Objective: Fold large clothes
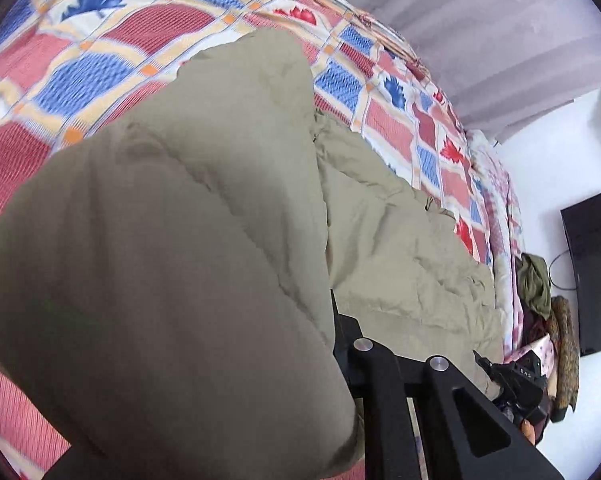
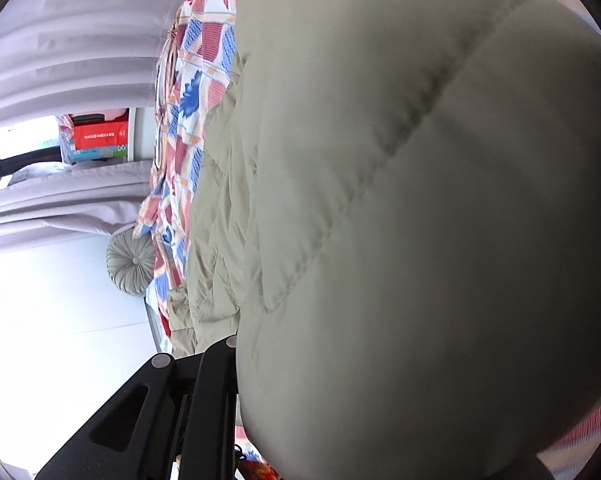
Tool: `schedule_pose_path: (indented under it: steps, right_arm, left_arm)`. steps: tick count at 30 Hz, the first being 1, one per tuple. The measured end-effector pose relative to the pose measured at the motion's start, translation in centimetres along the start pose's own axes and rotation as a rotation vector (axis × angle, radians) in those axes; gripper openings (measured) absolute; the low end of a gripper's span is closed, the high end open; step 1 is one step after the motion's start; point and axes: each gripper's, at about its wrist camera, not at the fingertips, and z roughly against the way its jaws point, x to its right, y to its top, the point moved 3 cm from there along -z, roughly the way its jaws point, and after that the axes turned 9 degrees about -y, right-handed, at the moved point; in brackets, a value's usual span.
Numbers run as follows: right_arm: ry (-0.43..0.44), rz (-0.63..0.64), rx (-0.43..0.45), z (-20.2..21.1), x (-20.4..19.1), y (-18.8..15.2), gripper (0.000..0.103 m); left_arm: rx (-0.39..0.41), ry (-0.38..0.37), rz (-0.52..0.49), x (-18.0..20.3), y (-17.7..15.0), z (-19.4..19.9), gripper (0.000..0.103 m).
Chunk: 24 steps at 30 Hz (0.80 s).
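One beige padded coat (image 1: 160, 260), two tools pinching it, one patterned bedspread (image 1: 80, 60)

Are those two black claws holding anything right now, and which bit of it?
Both seem clamped on the khaki padded jacket: puffy folds bulge over the left gripper and right gripper. Which part is pinched is hidden.

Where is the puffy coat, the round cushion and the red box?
Puffy coat (image 2: 420, 200): right wrist view, on its quilted middle.
Round cushion (image 2: 131, 261): right wrist view, on its centre button.
Red box (image 2: 100, 134): right wrist view, on its front face.
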Motion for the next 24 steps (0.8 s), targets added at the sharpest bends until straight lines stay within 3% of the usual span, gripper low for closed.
schedule_pose_path:
  steps: [6, 13, 15, 19, 24]
  right_arm:
    - [-0.033, -0.058, -0.053, 1.7, 3.4, -5.1, 0.018]
    - [-0.073, -0.126, -0.073, 0.6, 6.4, -6.6, 0.019]
    - [-0.094, -0.117, -0.072, 0.0, 6.3, -6.2, 0.020]
    - [-0.116, -0.119, -0.079, -0.2, 5.7, -5.7, 0.025]
    - [-0.197, -0.096, -0.119, 1.1, 4.0, -5.5, 0.039]
  left_arm:
    - [-0.088, 0.032, 0.051, -3.2, -7.7, 3.9, 0.019]
    - [-0.142, 0.062, 0.105, -6.8, -11.7, 3.5, 0.020]
    - [-0.151, 0.072, 0.115, -7.2, -12.0, 3.2, 0.023]
    - [-0.158, 0.173, 0.144, -7.9, -12.3, 3.9, 0.054]
    - [-0.198, 0.290, 0.131, -7.7, -12.8, 8.1, 0.054]
